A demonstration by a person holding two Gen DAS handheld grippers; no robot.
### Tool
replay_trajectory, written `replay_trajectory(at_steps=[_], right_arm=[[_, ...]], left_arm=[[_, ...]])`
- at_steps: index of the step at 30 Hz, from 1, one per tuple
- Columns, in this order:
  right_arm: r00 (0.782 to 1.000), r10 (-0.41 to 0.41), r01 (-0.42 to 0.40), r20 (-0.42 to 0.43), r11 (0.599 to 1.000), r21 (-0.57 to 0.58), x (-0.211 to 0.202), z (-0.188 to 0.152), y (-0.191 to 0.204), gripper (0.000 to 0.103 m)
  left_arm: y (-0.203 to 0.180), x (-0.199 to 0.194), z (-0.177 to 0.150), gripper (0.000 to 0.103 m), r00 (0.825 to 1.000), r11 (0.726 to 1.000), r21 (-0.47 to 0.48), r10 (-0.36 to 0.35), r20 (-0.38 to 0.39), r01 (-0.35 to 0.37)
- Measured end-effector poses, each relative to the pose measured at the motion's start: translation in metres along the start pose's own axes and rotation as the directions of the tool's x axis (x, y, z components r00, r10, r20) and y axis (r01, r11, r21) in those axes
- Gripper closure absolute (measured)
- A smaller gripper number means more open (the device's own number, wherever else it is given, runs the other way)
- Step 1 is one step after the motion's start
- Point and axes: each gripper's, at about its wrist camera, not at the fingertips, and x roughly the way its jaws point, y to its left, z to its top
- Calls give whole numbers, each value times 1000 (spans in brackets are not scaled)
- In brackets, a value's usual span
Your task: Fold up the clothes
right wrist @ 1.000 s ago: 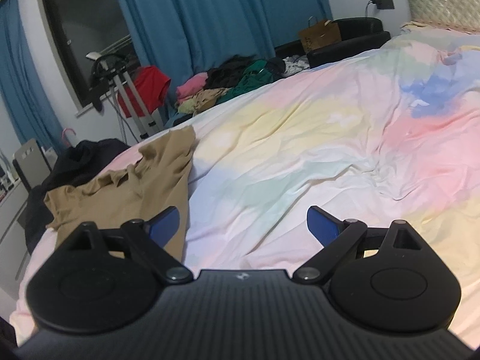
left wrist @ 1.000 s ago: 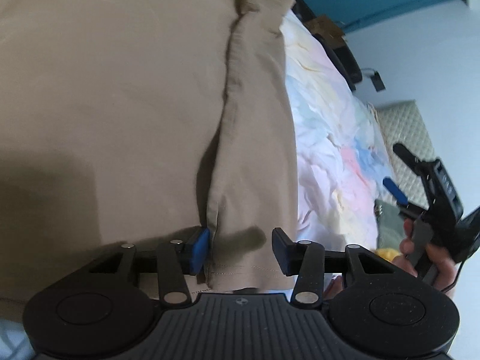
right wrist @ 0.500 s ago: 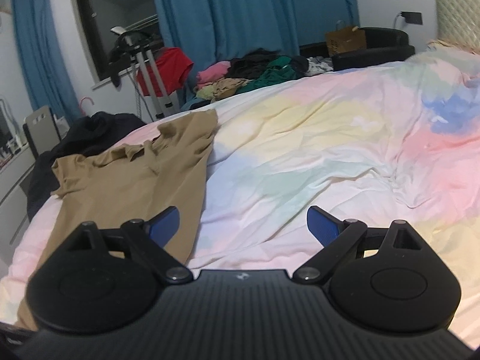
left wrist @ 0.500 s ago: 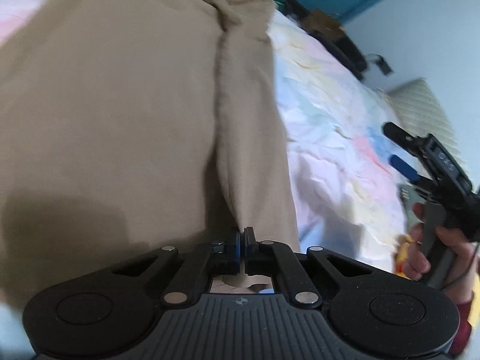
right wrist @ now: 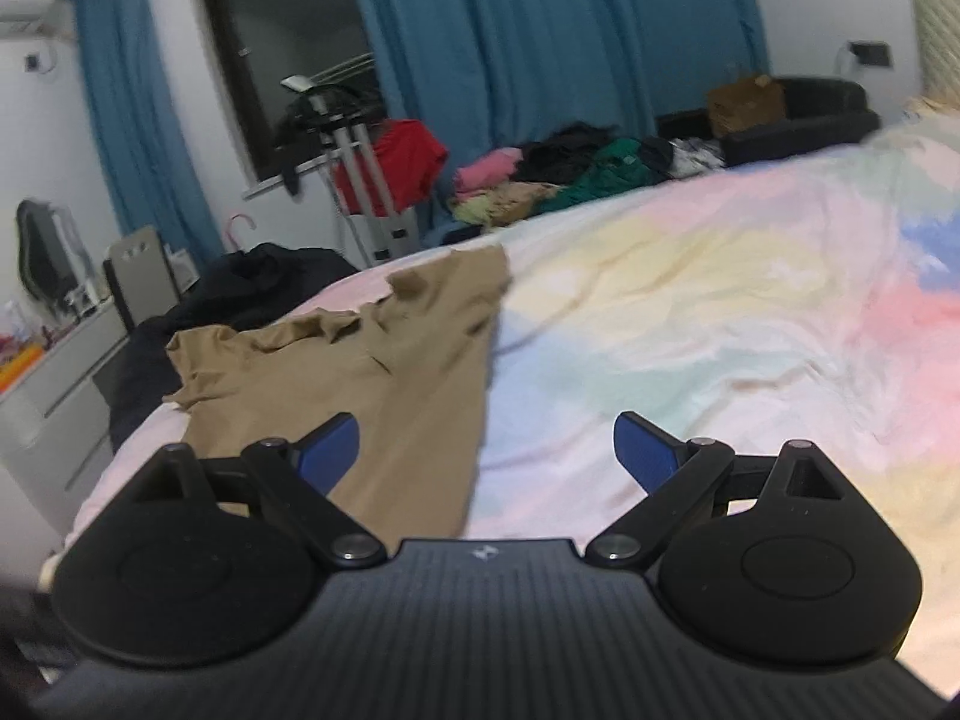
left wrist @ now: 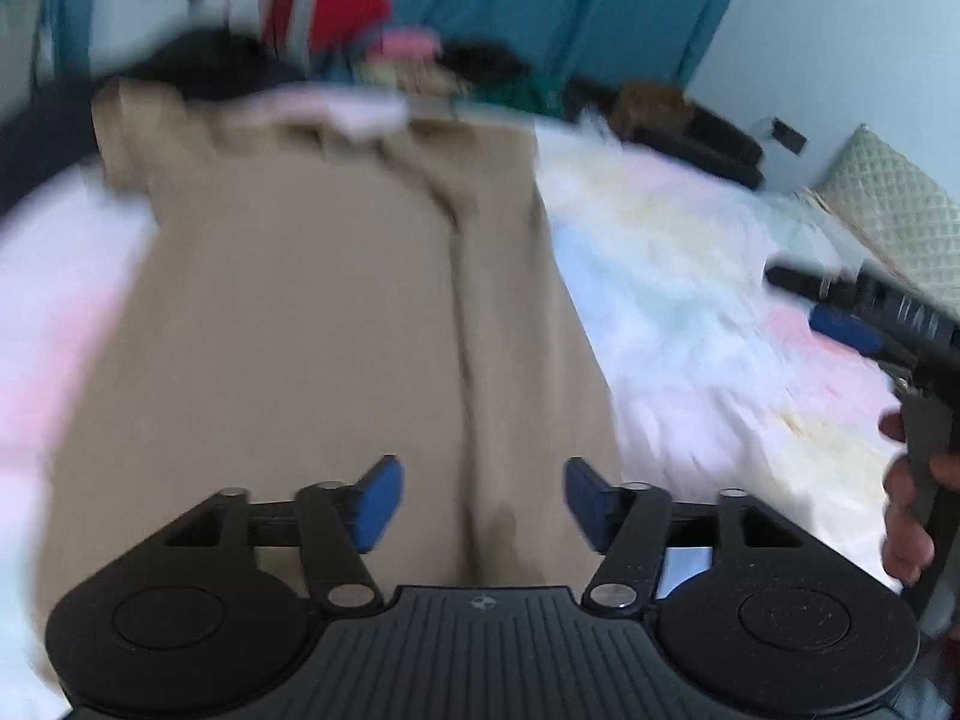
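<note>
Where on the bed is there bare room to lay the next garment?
The pastel bedspread is bare between the tan shirt and the headboard. Crowded: the clothes pile past the far edge.

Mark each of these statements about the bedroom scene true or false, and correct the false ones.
1. The tan shirt lies on the bed. True.
2. The left gripper is clamped on the shirt's hem. False: its jaws have just been opening and stand apart, with the shirt below them, not pinched.
3. The right gripper holds a pink towel. False: its jaws are open and hold nothing.
4. The curtains behind the bed are blue. True.
5. The bed cover is plain white. False: it is pastel, with pink, yellow and blue patches.
6. A pile of clothes lies beyond the far edge of the bed. True.
</note>
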Motion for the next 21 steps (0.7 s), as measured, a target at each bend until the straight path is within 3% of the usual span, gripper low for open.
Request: replay_trajectory(at_steps=[3, 6, 9, 15, 18, 21], right_arm=[[999, 20, -22, -46, 999, -45, 27, 13, 12, 10], [995, 64, -70, -71, 995, -75, 56, 26, 27, 10], [994, 72, -80, -82, 993, -92, 94, 38, 40, 10], [986, 124, -140, -108, 978, -153, 196, 57, 77, 11], [982, 140, -160, -126, 973, -164, 248, 65, 96, 15], [988, 88, -114, -129, 969, -219, 291, 67, 112, 15]], left_arm=[[14, -2, 30, 24, 995, 999, -18, 39, 97, -38], [34, 4, 37, 23, 980, 997, -12, 74, 183, -73], [49, 19, 36, 26, 981, 992, -38, 121, 151, -116], [83, 30, 23, 19, 973, 996, -62, 72, 221, -60], [111, 54, 21, 19, 978, 985, -151, 114, 176, -88], [135, 70, 22, 19, 980, 972, -223, 108, 166, -69]])
